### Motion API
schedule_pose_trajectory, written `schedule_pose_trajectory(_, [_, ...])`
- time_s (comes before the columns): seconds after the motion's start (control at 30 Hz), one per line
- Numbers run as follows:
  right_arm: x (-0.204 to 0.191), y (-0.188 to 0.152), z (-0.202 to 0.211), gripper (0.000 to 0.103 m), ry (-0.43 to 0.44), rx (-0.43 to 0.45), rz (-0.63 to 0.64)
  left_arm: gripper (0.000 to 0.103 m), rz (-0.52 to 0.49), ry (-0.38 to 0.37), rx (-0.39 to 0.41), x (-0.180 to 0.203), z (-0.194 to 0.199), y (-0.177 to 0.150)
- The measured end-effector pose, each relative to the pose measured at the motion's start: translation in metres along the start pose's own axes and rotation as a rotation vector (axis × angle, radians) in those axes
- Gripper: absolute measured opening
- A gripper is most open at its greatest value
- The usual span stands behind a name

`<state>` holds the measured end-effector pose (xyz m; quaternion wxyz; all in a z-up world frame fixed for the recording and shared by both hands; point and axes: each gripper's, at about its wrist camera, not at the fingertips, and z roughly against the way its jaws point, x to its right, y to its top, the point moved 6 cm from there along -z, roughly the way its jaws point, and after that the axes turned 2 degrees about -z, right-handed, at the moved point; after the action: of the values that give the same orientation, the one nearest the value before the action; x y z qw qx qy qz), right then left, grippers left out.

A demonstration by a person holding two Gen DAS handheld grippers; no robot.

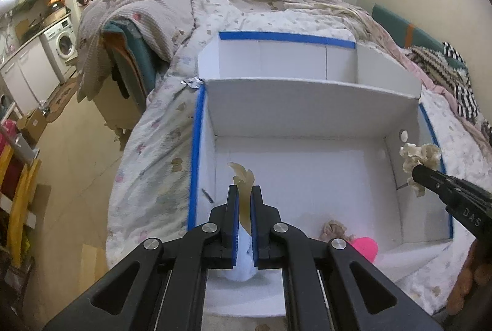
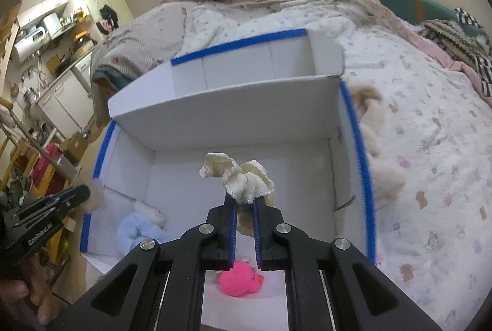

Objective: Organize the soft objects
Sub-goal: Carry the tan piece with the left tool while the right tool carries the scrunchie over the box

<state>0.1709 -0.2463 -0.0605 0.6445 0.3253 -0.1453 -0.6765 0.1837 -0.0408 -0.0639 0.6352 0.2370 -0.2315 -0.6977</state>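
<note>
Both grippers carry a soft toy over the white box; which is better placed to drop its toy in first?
Probably left: the left gripper holds its toy above the box floor, while the right gripper hangs by the side wall.

I see a bed [image 2: 430,122] under a pale printed quilt [image 1: 153,152]; a beige quilted blanket [image 1: 147,8] lies rumpled at its far end. A white cardboard box [image 2: 215,103] with blue-taped edges sits directly on the quilt, open, a divider across it. Just beside the box's right wall, a cream plush toy [image 2: 378,146] lies on the quilt, touching the box. Along the bed's far right edge I note striped and knitted fabrics [image 1: 452,76] in a heap.
</note>
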Motion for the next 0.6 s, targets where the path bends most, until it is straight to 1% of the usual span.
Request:
schedule_pose_trajectory(0.07, [-0.004,-0.001,-0.007,0.011,0.000,-0.018,0.015,0.006,-0.036,0.002,-0.021,0.006,-0.015,-0.008])
schedule_pose_trajectory(0.13, [-0.007,-0.004,-0.013,0.011,0.001,-0.037,0.025,0.006,-0.010,-0.010,-0.054,0.006,-0.027,-0.016])
schedule_pose_trajectory(0.2, [-0.008,-0.009,-0.019,0.011,-0.002,-0.064,0.029,0.006,-0.005,-0.024,-0.067,0.009,-0.033,-0.019])
schedule_pose_trajectory(0.3, [-0.006,-0.018,-0.028,0.011,-0.007,-0.109,0.029,0.006,-0.030,-0.004,-0.042,0.010,-0.033,-0.017])
schedule_pose_trajectory(0.5, [0.003,-0.036,-0.048,0.011,-0.019,-0.221,0.029,0.007,-0.020,-0.017,-0.046,0.013,-0.041,-0.018])
schedule_pose_trajectory(0.6, [0.006,-0.042,-0.053,0.011,-0.021,-0.249,0.020,0.008,-0.025,-0.035,-0.029,0.015,-0.041,-0.016])
